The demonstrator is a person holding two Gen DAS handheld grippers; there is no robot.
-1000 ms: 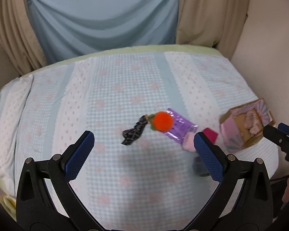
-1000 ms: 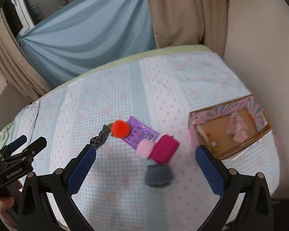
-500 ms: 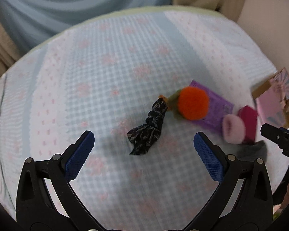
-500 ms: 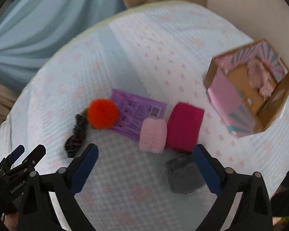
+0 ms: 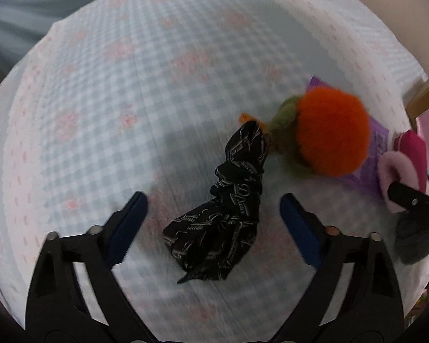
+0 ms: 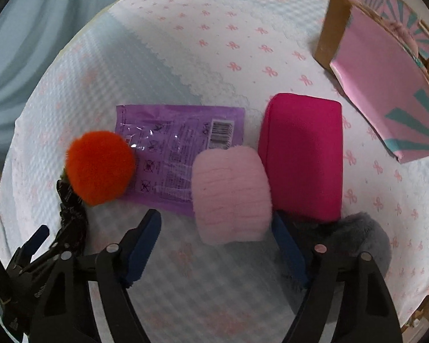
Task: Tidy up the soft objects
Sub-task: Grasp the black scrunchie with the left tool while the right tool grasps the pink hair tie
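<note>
A crumpled black patterned cloth (image 5: 223, 208) lies on the bedspread between the fingers of my left gripper (image 5: 214, 225). Those jaws are closing, with a gap left on both sides of the cloth. An orange pompom (image 5: 333, 134) touches the cloth's far end. In the right wrist view a pale pink fluffy roll (image 6: 231, 194) sits between the fingers of my right gripper (image 6: 217, 245). Its jaws are closing too, and the left pad stands clear of the roll. A magenta pouch (image 6: 303, 154) lies against the roll's right side. A grey fluffy piece (image 6: 363, 234) is partly hidden behind the right finger.
A purple plastic packet (image 6: 180, 131) lies under the pompom (image 6: 100, 165) and the roll. An open cardboard box (image 6: 386, 85) with a pink lining stands at the bed's right edge. The left gripper (image 6: 34, 245) shows at lower left, close by. Checked bedspread (image 5: 128, 100) stretches away to the left.
Both grippers have come down close to the bed and their jaws have narrowed. The black cloth now lies between the left fingers, the pink roll between the right.
</note>
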